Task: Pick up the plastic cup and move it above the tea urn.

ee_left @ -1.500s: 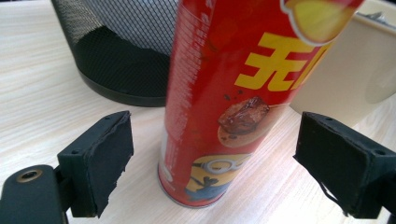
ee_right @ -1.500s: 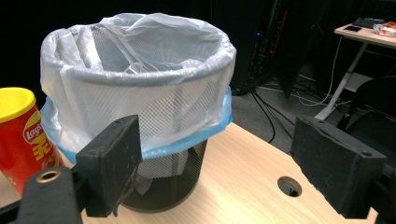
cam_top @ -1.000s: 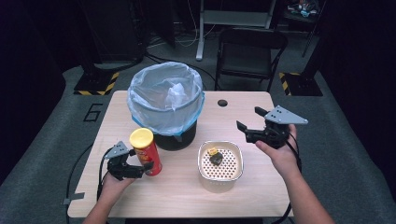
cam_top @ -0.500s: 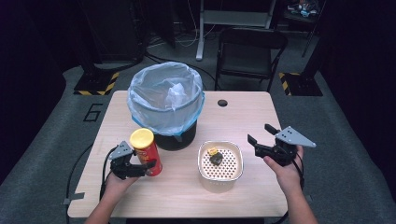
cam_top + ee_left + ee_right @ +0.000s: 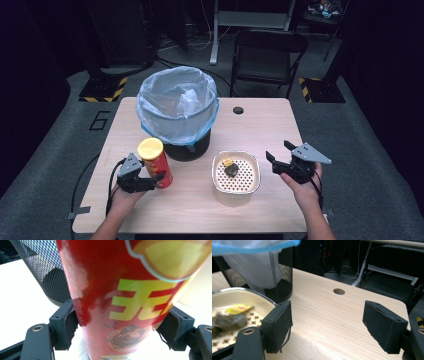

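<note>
Left claw (image 5: 150,179) grips the red can (image 5: 156,162) low on its body — jaws pressed to both sides in the left gripper view, can (image 5: 120,297) upright on the worktop (image 5: 270,130), yellow lid on top. It stands near the front left corner, just in front and left of the bin (image 5: 178,112). Bin is black mesh with a pale plastic liner, blue at the rim, crumpled stuff inside (can't tell what). Mesh wall (image 5: 42,267) shows right behind the can in the left gripper view, so the bin is close on the far side.

Right claw (image 5: 279,160) hovers over the right part of the worktop, jaws wide apart, holding nothing. It sits just right of the tray (image 5: 236,192), not touching it. Tray is a pale perforated dish with a metal rim, between the two claws, in front of the bin and right of the can. In it — a dark lump (image 5: 231,170) and a small yellow wrapper (image 5: 227,161), both toward its far side. In the right gripper view the tray rim (image 5: 244,291) lies beside the left-hand jaw, bin (image 5: 274,272) behind it, bare wood between the jaws.

A round hole (image 5: 238,110) sits in the worktop at the far edge, right of the bin. A black chair (image 5: 267,55) stands on the floor beyond the worktop.
</note>
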`<state>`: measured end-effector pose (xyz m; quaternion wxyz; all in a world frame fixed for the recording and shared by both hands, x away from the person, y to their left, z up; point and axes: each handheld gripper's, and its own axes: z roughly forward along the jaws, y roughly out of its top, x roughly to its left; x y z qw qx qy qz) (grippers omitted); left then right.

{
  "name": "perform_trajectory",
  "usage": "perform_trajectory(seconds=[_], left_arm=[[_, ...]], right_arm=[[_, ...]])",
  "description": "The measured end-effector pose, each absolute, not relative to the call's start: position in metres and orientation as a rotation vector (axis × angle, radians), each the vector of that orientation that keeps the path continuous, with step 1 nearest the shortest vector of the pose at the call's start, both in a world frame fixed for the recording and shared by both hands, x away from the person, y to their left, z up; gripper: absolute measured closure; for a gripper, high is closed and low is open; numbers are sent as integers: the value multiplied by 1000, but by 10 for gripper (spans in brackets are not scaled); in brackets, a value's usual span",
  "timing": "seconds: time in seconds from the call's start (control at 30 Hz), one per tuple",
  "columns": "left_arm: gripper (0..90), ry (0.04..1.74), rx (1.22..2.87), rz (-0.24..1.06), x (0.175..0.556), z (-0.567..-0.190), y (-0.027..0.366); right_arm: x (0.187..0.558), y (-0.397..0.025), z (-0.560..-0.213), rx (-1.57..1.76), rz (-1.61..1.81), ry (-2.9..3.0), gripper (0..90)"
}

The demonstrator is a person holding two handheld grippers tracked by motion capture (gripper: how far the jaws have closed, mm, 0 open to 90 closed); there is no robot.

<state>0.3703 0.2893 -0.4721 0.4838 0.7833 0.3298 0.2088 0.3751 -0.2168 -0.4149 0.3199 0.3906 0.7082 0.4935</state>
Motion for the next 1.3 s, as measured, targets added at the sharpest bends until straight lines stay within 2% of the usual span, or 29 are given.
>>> perform_trajectory(seconds=[0.37,0.63,1.07,1.3], left_arm=[[248,770,1880,517,359,-446,292],[249,782,1860,470,352,-399,292],[249,728,1899,472,349,-293,281],[249,715,1921,476,353,-257,271]], right_arm=[[379,-221,-436,1081,1213,1894,232],[380,-229,-441,1115,1203,1886,234],[382,-234,-448,1164,1203,1886,235],[382,-237,-450,1177,1199,1886,235]])
